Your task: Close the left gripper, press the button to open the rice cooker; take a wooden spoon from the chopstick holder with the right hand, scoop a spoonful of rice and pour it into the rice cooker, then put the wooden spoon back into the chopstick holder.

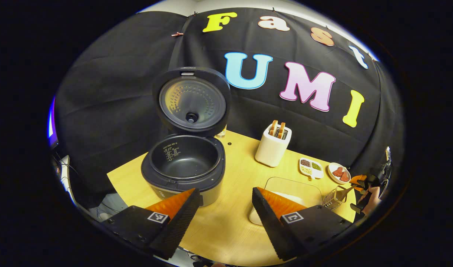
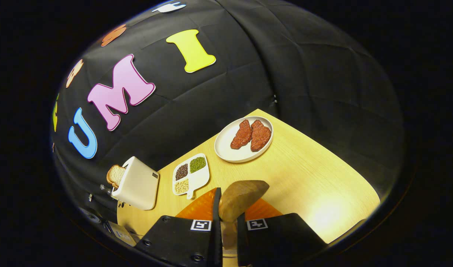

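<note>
so far, the rice cooker [image 1: 184, 167] stands open, lid up, its inner pot bare, so the button press is done. my left gripper [image 1: 222, 207] hangs released, fingers well apart, near the cooker's front. my right gripper [image 2: 228, 222] is clenched on the wooden spoon [image 2: 241, 198], bowl up and looking bare. i judge scooping, pouring and returning it to the chopstick holder [image 1: 332, 198] remain. the rice container [image 1: 293, 191] sits beside the holder; toaster [image 1: 273, 146], sectioned grain dish [image 2: 191, 174] and meat plate [image 2: 245, 139] crowd the table [image 1: 230, 230].

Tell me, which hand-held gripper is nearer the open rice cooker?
Left. The left hand-held gripper hangs open just in front of the rice cooker. The right hand-held gripper, holding the wooden spoon, is at the table's far end.
</note>
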A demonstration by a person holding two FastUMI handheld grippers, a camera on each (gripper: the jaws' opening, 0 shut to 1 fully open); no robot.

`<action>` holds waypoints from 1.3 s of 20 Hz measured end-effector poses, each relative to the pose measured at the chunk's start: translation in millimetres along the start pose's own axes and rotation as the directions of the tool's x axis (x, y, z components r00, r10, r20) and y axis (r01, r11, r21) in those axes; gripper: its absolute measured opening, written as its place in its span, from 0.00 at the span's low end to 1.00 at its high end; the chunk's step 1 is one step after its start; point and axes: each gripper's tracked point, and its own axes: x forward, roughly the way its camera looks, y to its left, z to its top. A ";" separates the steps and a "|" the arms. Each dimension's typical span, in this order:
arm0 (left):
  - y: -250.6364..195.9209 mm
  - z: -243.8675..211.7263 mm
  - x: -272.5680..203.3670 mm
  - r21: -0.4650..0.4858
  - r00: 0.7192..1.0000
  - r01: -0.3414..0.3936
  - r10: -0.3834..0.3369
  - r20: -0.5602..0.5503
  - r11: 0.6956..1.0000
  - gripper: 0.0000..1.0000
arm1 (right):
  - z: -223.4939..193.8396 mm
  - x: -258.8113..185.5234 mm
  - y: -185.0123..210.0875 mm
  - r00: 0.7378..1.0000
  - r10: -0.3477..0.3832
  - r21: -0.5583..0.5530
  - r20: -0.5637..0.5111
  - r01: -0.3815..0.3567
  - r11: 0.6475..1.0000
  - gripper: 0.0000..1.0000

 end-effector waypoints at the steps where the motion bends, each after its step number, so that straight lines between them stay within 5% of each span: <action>1: -0.5 1.2 0.0 -0.001 1.000 0.007 -0.007 0.001 1.000 0.95 | 5.4 -5.2 6.3 1.000 0.009 -0.021 0.019 -0.009 1.000 0.20; 2: -0.3 2.2 -0.1 -0.002 1.000 0.015 -0.015 0.003 1.000 0.95 | 13.5 -13.1 12.7 0.999 0.016 -0.040 0.049 -0.014 0.999 0.14; 11: 25.9 16.2 0.4 0.032 0.995 0.094 -0.096 0.042 0.995 0.95 | 58.1 -101.1 89.5 0.971 0.136 -0.066 0.198 -0.125 0.990 0.14; 20: 67.7 4.7 9.5 0.021 0.985 0.174 -0.174 -0.002 0.984 0.95 | -15.1 -142.7 189.6 0.946 0.311 -0.173 0.095 -0.292 0.941 0.19; 26: 90.8 -5.4 22.8 0.048 0.979 0.204 -0.203 -0.026 0.978 0.92 | -82.7 -121.7 197.7 0.960 0.280 -0.228 0.027 -0.266 0.937 0.19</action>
